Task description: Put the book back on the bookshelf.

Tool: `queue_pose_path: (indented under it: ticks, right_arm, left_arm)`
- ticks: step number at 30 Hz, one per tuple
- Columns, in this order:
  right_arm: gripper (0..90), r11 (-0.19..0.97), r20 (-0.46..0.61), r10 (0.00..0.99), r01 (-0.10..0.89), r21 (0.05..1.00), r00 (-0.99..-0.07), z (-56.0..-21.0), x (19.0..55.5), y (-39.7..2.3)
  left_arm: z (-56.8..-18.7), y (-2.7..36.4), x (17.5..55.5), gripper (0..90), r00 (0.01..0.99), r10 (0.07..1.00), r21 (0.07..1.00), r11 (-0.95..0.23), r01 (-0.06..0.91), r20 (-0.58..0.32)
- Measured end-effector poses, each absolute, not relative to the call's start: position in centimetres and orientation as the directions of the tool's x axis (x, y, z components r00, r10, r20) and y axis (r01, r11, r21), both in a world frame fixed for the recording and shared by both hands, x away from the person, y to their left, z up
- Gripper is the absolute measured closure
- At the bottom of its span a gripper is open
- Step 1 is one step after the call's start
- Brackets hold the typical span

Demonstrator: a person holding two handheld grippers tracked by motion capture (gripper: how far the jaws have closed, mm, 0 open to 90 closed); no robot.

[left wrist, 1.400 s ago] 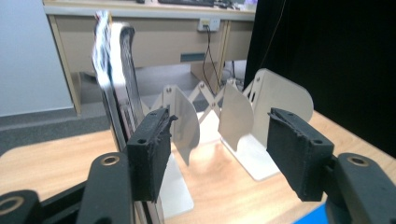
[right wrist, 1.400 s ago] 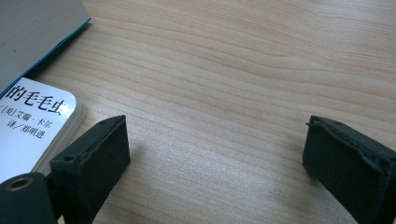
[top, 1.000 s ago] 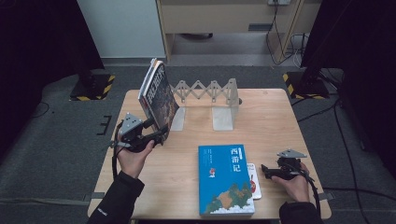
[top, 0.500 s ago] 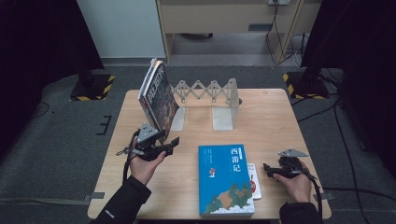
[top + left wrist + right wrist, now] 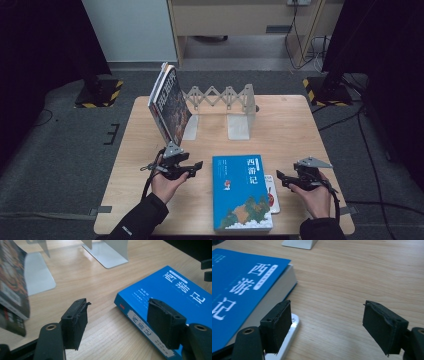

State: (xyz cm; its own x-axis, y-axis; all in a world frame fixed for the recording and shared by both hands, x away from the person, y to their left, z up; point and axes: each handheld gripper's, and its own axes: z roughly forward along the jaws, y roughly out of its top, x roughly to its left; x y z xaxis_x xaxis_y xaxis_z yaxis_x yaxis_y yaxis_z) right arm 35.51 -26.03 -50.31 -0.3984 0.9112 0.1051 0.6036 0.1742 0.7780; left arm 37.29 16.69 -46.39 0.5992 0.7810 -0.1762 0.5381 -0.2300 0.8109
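Blue book [image 5: 242, 192] flat at lower centre, near table [image 5: 310, 127] front edge; left gripper [image 5: 192, 168] wide beside its left edge, right gripper [image 5: 281, 178] wide at right.

The high view looks forward and down from above the table's [image 5: 300, 120] near edge, far enough off to take in every edge and the floor beyond. The left gripper view sits low and close over the wood, facing the far right corner across the blue book's [image 5: 172, 292] spine. The right gripper view, equally low, faces the far edge past the same blue book, which all three views share.
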Motion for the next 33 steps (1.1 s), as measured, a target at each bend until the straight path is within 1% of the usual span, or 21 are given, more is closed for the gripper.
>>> queue_pose_path:
  ticks: [6, 12, 19, 23, 24, 29, 30, 33]
  right_arm:
    - [22.3, 0.181, 0.125, 0.893, 0.597, 0.781, -0.433, -50.1, 35.3, -24.9]
    - [23.2, 0.186, 0.139, 0.874, 0.586, 0.788, -0.465, -49.9, 35.1, -23.8]
    - [23.4, 0.189, 0.167, 0.855, 0.596, 0.78, -0.491, -49.9, 34.9, -22.7]
    - [23.8, 0.183, 0.192, 0.843, 0.603, 0.777, -0.503, -50.0, 34.9, -22.1]
    - [23.9, 0.182, 0.2, 0.839, 0.608, 0.772, -0.505, -50.0, 34.8, -21.8]
    - [24.4, 0.192, 0.206, 0.832, 0.615, 0.765, -0.515, -50.1, 34.8, -21.2]
    - [24.4, 0.195, 0.212, 0.829, 0.623, 0.757, -0.517, -50.2, 34.8, -21.0]
    - [24.5, 0.193, 0.222, 0.829, 0.634, 0.749, -0.514, -50.4, 34.9, -20.8]
  left_arm:
    - [-47.6, 15.6, 37.4, 31.7, 0.617, 0.767, 0.79, -0.263, 0.553, -0.177]
    - [-48.9, 14.2, 37.6, 30.8, 0.631, 0.751, 0.761, -0.292, 0.579, -0.192]
    - [-50.0, 12.9, 37.7, 29.0, 0.651, 0.733, 0.737, -0.327, 0.591, -0.197]
    - [-50.3, 12.6, 37.8, 27.1, 0.648, 0.726, 0.737, -0.304, 0.603, -0.23]
    - [-50.5, 12.6, 37.9, 24.0, 0.647, 0.723, 0.736, -0.297, 0.608, -0.242]
    - [-51.3, 12.3, 38.3, 21.4, 0.636, 0.699, 0.728, -0.243, 0.641, -0.327]
    - [-51.4, 12.3, 38.3, 19.7, 0.635, 0.698, 0.727, -0.239, 0.643, -0.332]
    - [-51.7, 12.3, 38.5, 18.7, 0.627, 0.691, 0.725, -0.216, 0.654, -0.36]
